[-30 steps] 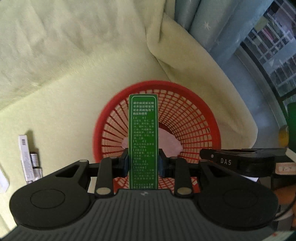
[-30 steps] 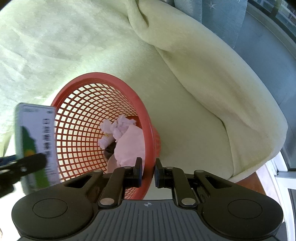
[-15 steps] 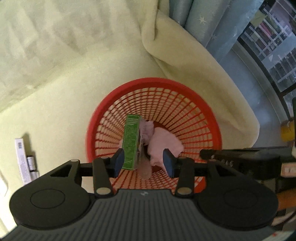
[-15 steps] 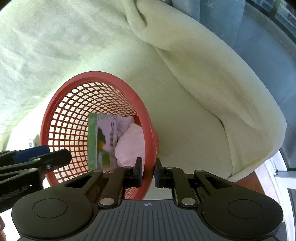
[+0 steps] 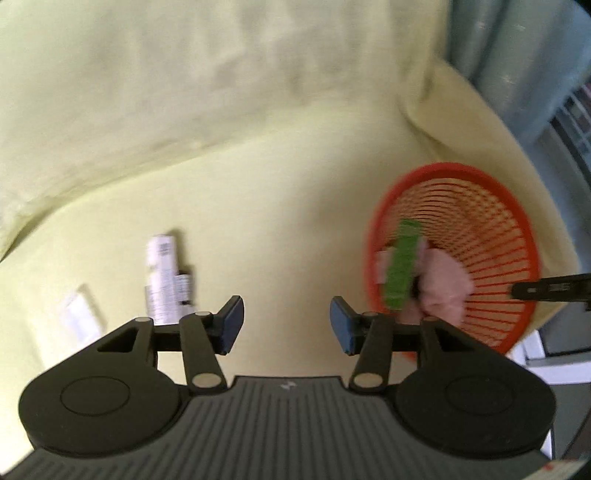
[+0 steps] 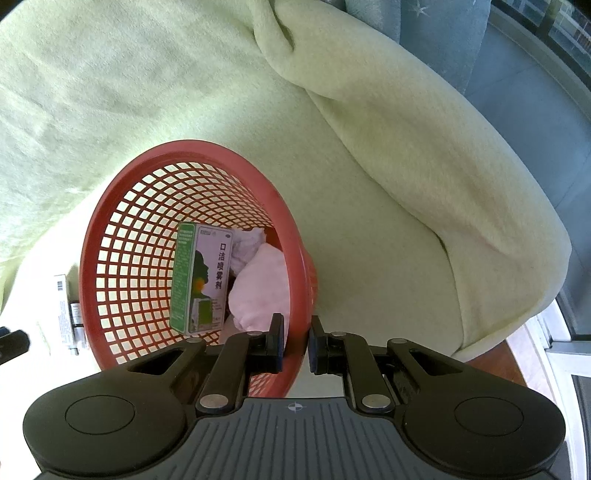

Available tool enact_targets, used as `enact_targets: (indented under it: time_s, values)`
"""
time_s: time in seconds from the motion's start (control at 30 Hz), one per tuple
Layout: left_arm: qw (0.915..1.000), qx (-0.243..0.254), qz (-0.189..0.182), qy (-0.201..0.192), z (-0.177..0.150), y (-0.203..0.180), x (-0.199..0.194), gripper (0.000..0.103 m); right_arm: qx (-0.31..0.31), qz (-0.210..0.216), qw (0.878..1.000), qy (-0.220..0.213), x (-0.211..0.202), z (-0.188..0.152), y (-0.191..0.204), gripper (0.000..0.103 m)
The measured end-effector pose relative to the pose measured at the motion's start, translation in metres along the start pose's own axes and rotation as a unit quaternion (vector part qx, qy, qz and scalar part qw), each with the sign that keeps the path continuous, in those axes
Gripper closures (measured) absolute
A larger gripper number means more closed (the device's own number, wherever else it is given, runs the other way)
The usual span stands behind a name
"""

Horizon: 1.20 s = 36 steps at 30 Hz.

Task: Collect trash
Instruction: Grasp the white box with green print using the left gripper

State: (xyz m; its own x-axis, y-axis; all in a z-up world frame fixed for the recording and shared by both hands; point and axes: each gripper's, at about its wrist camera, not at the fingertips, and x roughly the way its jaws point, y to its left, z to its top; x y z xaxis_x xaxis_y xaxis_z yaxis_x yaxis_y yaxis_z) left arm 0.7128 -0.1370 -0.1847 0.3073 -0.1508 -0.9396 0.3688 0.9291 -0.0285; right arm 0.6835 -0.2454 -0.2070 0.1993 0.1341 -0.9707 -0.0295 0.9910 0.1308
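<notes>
A red mesh basket (image 6: 122, 206) (image 5: 495, 206) stands on a pale green sofa cover. Inside it a green and white carton (image 6: 201, 282) (image 5: 402, 275) leans upright beside crumpled pink tissue (image 6: 260, 288) (image 5: 443, 288). My right gripper (image 6: 295, 341) is shut on the basket's near rim. My left gripper (image 5: 286, 326) hangs left of the basket over the bare cover, its jaws opening with nothing between them. Ahead of it to the left lie a white box (image 5: 160, 280) (image 6: 62, 306) and a small dark vial (image 5: 184, 290) (image 6: 75, 314).
A flat white packet (image 5: 79, 317) lies farther left on the cover. A folded green blanket (image 6: 424, 155) rises behind and right of the basket. Blue curtains (image 6: 424, 33) and a window sit beyond. The sofa's edge drops to a wooden floor (image 6: 511, 354) at right.
The left gripper opened and dropped the green carton into the basket, then swung left away from it over the cover. The right gripper kept its hold on the rim.
</notes>
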Motion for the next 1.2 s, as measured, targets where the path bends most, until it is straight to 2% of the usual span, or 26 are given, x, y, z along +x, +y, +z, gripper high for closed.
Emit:
enact_targets:
  time_s: [0.17,0.33,0.47,0.6,0.7,0.93,1.2]
  values:
    - [0.9991,-0.029,0.03,0.003,-0.012,0.053,0.015,0.056,0.002,-0.004,1.0,0.0,0.002,0.0,-0.001,0.094]
    - [0.9969,-0.037,0.066,0.021,-0.019,0.09,0.049,0.057,0.007,-0.011,1.0,0.001,0.004,0.0,0.0,0.094]
    - [0.9965,-0.05,0.06,0.029,-0.017,0.112,0.084,0.057,0.007,-0.016,1.0,0.001,0.005,0.001,0.004,0.094]
    - [0.995,-0.062,0.067,0.04,-0.003,0.128,0.121,0.058,0.008,-0.022,1.0,0.0,0.008,0.001,0.008,0.094]
    - [0.9945,-0.076,0.054,0.048,0.013,0.14,0.147,0.058,0.01,-0.026,1.0,0.001,0.008,0.001,0.008,0.094]
    - [0.9934,-0.074,0.051,0.071,0.038,0.151,0.185,0.056,0.014,-0.032,0.999,0.0,0.009,0.002,0.008,0.094]
    - [0.9905,-0.079,0.043,0.104,0.04,0.156,0.212,0.058,0.021,-0.037,0.999,0.0,0.012,0.001,0.01,0.094]
